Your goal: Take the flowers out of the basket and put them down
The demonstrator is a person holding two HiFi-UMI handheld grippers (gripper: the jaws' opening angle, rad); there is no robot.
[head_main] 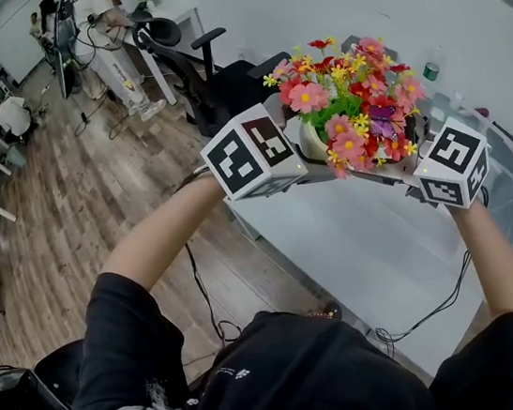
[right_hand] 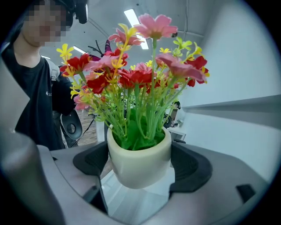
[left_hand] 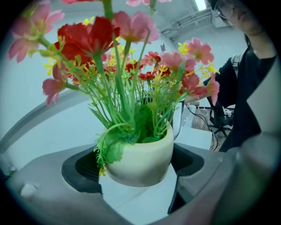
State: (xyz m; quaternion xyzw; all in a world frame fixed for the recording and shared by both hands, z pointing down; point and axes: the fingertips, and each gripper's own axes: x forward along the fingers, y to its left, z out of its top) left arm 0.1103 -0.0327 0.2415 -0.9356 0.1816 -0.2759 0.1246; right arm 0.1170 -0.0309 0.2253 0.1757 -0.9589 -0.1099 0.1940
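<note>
A cream pot (head_main: 312, 142) of pink, red and yellow artificial flowers (head_main: 350, 91) hangs in the air above the white table (head_main: 337, 235). My left gripper (head_main: 306, 166) holds it from the left and my right gripper (head_main: 404, 165) from the right. In the left gripper view the pot (left_hand: 140, 159) sits between the dark pads (left_hand: 85, 166), which press on its sides. The right gripper view shows the same pot (right_hand: 139, 163) squeezed between that gripper's pads (right_hand: 189, 168). No basket is in view.
A black office chair (head_main: 213, 84) stands beyond the table's left edge, on a wooden floor (head_main: 94, 194). Cables (head_main: 441, 301) hang off the table's near side. Small items (head_main: 431, 70) stand at the back of the table. The person's body (left_hand: 246, 88) is close behind the pot.
</note>
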